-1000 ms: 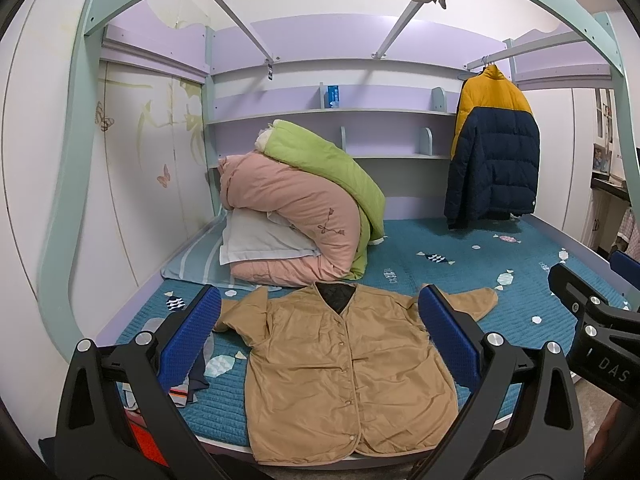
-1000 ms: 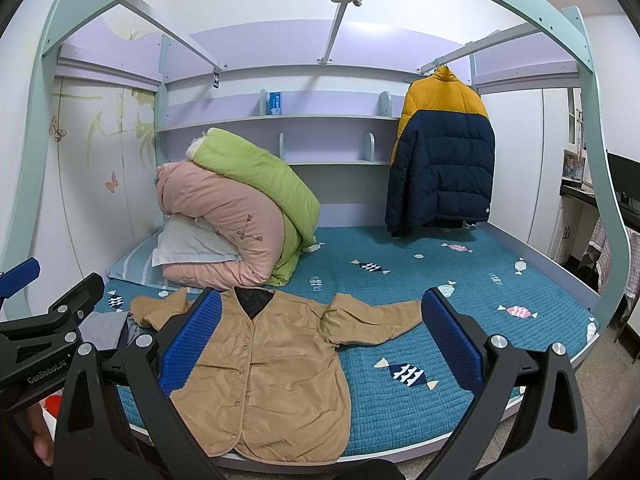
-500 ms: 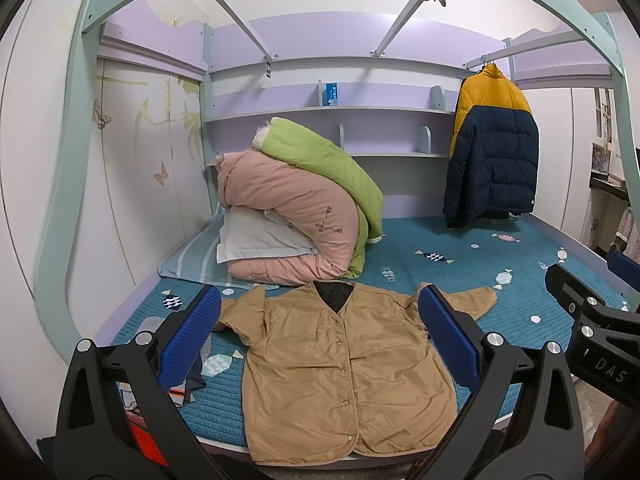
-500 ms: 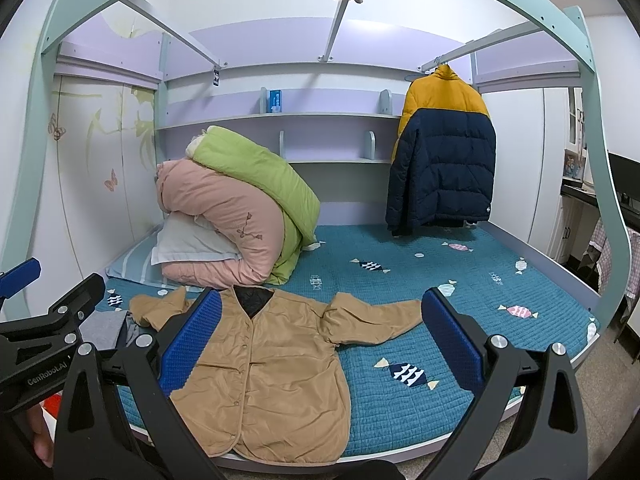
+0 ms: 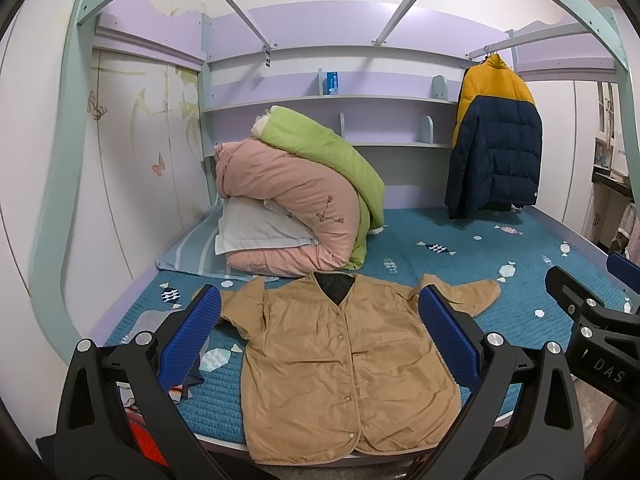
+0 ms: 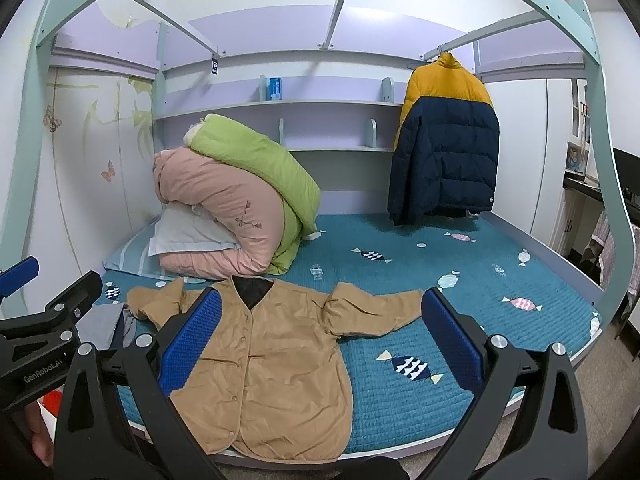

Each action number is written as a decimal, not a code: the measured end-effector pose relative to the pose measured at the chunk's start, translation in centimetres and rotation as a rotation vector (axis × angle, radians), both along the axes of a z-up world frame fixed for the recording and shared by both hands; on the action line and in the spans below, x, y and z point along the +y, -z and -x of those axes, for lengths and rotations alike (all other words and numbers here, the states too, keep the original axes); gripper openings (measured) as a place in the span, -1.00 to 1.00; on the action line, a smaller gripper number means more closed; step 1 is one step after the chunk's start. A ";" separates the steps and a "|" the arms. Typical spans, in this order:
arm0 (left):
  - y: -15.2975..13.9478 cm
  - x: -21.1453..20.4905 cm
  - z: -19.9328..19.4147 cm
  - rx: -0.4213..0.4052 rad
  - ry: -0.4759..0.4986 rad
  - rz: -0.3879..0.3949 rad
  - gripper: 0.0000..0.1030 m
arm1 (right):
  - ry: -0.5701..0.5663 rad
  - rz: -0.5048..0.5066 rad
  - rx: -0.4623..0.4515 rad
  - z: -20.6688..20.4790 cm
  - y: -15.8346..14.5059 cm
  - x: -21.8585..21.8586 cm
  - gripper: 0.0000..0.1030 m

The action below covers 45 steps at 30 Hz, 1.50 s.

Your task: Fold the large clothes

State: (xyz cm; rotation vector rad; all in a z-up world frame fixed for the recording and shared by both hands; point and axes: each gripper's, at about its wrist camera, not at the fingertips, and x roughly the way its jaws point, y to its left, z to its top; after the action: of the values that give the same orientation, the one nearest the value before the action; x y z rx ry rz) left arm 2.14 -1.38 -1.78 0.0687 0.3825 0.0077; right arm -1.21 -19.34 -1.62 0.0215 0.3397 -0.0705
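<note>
A tan button-up jacket [image 5: 344, 364] lies flat, front up, at the near edge of the bed, sleeves spread; it also shows in the right wrist view [image 6: 272, 368]. My left gripper [image 5: 320, 332] is open and empty, held in front of the bed above the jacket's near part. My right gripper [image 6: 316, 332] is open and empty, held to the right of the left one, over the jacket's right side and sleeve [image 6: 376, 312]. Neither gripper touches the cloth.
The teal quilted bed [image 6: 460, 264] has a pile of pink and green duvets [image 5: 304, 200] and a pillow at the back left. A yellow and navy puffer jacket [image 6: 444, 144] hangs at the back right. Grey clothes [image 6: 108, 322] lie at the bed's left edge. Shelves [image 5: 332, 98] line the back wall.
Both views shift only slightly; the jacket sits a touch higher and farther left in the left wrist view. Both grippers stay open and the jacket has not moved.
</note>
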 end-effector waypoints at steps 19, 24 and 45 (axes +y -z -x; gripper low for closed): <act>3.1 1.9 -5.4 0.085 -0.019 0.009 0.91 | -0.027 -0.012 0.095 -5.5 3.0 1.0 0.87; 5.2 2.9 -8.1 0.141 -0.040 0.008 0.91 | -0.041 -0.016 0.158 -8.5 5.2 1.8 0.87; 20.3 14.1 -25.7 0.462 -0.196 -0.013 0.91 | -0.136 0.021 0.361 -25.5 15.7 9.3 0.87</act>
State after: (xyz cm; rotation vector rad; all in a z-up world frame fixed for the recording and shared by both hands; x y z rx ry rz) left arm 27.86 12.70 -22.05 0.0452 0.8495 0.1905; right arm 24.30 -10.05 -17.29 -0.0358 0.6997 0.0584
